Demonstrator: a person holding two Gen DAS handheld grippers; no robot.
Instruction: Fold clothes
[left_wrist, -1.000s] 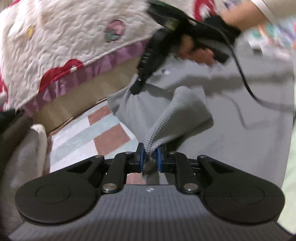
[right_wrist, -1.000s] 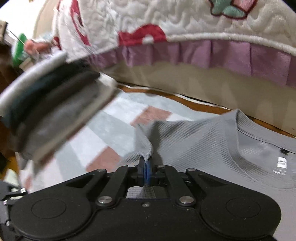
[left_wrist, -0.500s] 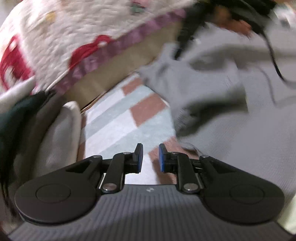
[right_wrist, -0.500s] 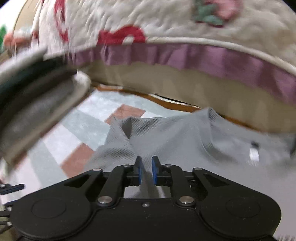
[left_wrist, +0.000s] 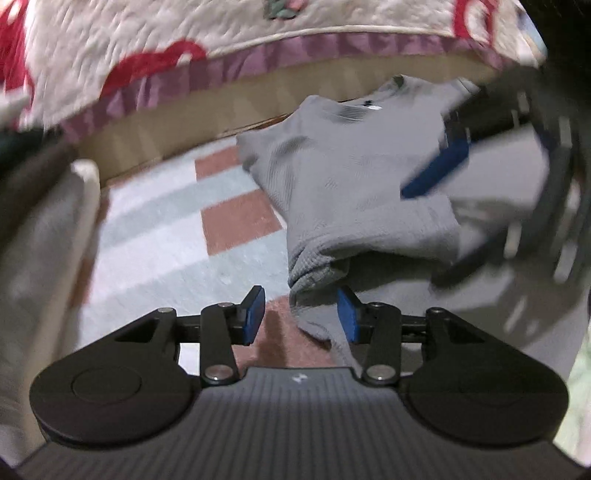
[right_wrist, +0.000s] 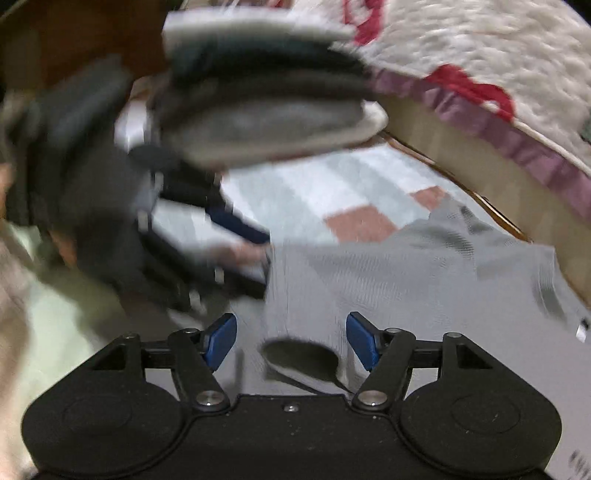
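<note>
Sleeve of the grey shirt lies folded inward — left tongs and right tongs both opening, gripping nothing; further folds remain.

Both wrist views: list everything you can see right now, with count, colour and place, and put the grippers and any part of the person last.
grey T-shirt: one, grey ribbed knit, on the checked mat, sleeve folded in over the body.
checked mat: one, pale blue, white and terracotta squares, under the shirt.
quilt: one, white with red shapes and a purple frill, along the far edge.
stack of folded clothes: one stack, grey, dark and white layers, left of the shirt, blurred.
left gripper: black with blue pads, jaws opening, nothing pinched, shirt hem just beyond.
right gripper: black with blue pads, jaws opening above the shirt, nothing pinched.
hand: partly seen behind the left gripper, blurred.
</note>
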